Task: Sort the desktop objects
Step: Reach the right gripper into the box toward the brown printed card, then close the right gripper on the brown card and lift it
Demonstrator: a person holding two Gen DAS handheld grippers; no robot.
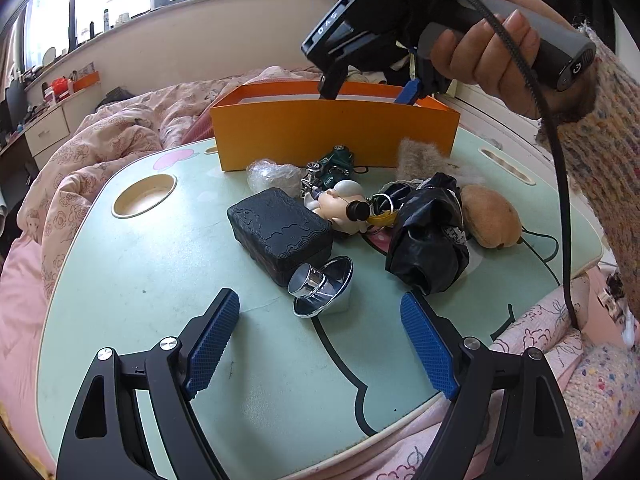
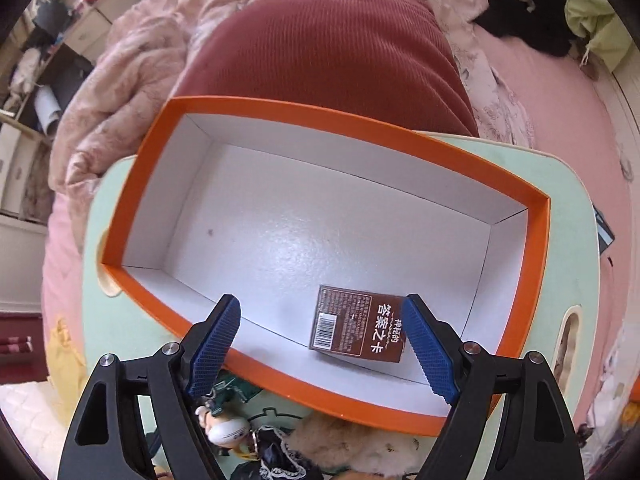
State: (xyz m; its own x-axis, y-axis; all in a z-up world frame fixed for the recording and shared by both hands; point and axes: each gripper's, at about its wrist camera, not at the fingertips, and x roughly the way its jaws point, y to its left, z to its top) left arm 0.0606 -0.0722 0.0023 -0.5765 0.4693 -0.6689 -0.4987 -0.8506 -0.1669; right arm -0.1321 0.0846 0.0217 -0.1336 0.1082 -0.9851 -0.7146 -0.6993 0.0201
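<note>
An orange box [image 1: 332, 132] with a white inside [image 2: 320, 220] stands at the far side of the pale green table [image 1: 160, 280]. A brown card pack [image 2: 360, 328] lies flat on the box floor. My right gripper [image 2: 322, 344] points down over the box with its jaws open and nothing between them; the left wrist view shows it [image 1: 368, 94] held by a hand above the box rim. My left gripper [image 1: 320, 344] hovers open over the near table, just short of a chrome cup-shaped piece [image 1: 320, 288] and a black embossed case [image 1: 280, 232].
Between case and box lie a black crumpled bag [image 1: 428, 232], a brown plush [image 1: 492, 216], a small figurine [image 1: 344, 200], a green toy car [image 1: 332, 164], bubble wrap [image 1: 272, 176] and a fur tuft [image 1: 420, 156]. Pink bedding [image 1: 100, 152] surrounds the table.
</note>
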